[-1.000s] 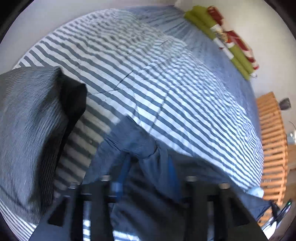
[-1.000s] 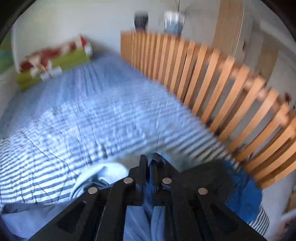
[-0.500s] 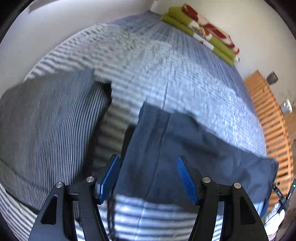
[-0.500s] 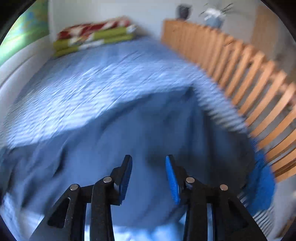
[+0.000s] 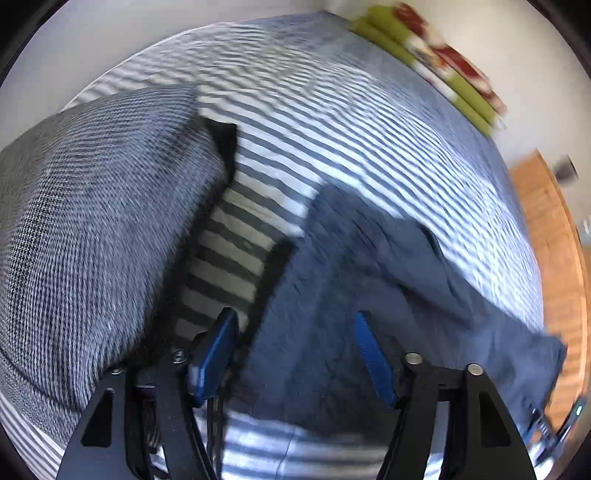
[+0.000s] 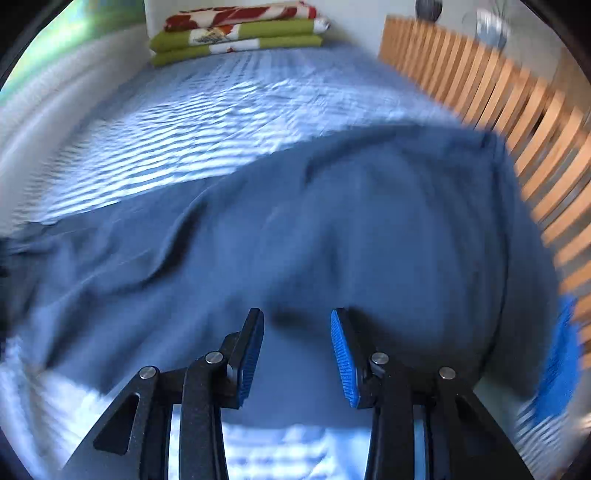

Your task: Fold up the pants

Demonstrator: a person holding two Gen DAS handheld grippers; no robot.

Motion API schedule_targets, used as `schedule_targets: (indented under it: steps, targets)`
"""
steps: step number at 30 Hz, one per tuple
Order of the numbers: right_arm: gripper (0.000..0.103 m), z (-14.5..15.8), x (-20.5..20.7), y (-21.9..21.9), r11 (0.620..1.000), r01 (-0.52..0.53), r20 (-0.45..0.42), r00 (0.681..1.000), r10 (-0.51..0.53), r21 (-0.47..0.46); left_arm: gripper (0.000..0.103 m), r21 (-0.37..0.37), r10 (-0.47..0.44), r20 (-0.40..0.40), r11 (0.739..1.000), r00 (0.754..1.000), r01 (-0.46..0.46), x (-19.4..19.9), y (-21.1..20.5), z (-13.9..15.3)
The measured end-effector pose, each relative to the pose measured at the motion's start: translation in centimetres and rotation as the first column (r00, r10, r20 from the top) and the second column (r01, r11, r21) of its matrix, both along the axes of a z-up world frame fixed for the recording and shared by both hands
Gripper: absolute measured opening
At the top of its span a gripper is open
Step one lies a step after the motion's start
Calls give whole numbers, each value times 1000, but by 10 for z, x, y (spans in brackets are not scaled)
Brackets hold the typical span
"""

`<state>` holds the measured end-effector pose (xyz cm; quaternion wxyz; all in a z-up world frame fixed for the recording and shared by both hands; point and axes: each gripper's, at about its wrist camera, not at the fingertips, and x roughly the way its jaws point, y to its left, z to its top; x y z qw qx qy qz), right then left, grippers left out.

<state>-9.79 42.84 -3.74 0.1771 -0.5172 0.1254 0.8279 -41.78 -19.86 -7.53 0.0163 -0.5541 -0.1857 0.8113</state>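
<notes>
Across the striped bedspread (image 5: 332, 122) lie the dark blue pants (image 5: 354, 302), spread out broad and fairly flat, with the grey checked pillow (image 5: 92, 221) just beside their one end and the wooden slat rail (image 6: 517, 122) near the other. From my right-hand view the pants (image 6: 295, 229) run from the rail side across the whole width of the picture, with soft wrinkles and a long crease in the cloth; the stack of folded green and red bedding (image 6: 236, 33) sits well apart from them at the far end of the bedspread.

Both my grippers have let go. My left gripper (image 5: 295, 354) has just been opening, and its blue pads stand wide with the pants' edge below them, not pinched. My right gripper (image 6: 295, 354) has just been opening too, its pads apart above the cloth with nothing clamped between them.

As I judge it, the laying-down is done: the pants rest on the bedspread by themselves. Whether they already lie doubled I cannot tell, since blur hides the layers. What remains, I reckon, is to smooth the wrinkles, take hold again at one end, and bring it over toward the other until the bundle is compact.
</notes>
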Motion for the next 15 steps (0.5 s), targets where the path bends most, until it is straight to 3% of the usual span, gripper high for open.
schedule_targets:
  steps: [4,7,11,13,14,15]
  targets:
    - [57,-19,50,-22,995,-69,52,996,73,-76,84,-53,-104,29,993,994,106,20,14,-11]
    - [57,-46,58,-33,993,-69,88,993,77,-93,93,-61,-127,22,990,992,128,23,21,-17]
    - [57,-59,33,-48,996,-90,39,995,89,4,103,-109,-123,39,986,992,126,15,33,-28]
    - [57,-63,16,-58,992,-120,-1,993,120,50,102,-164,-139,40,976,989,144,10,39,-37]
    - [47,-64,10,-61,990,-128,-1,992,129,62,102,-174,-134,48,975,990,140,8,40,-42]
    - [24,-67,4,-65,989,-130,4,991,130,71,95,-177,-133,54,974,990,141,6,43,-47]
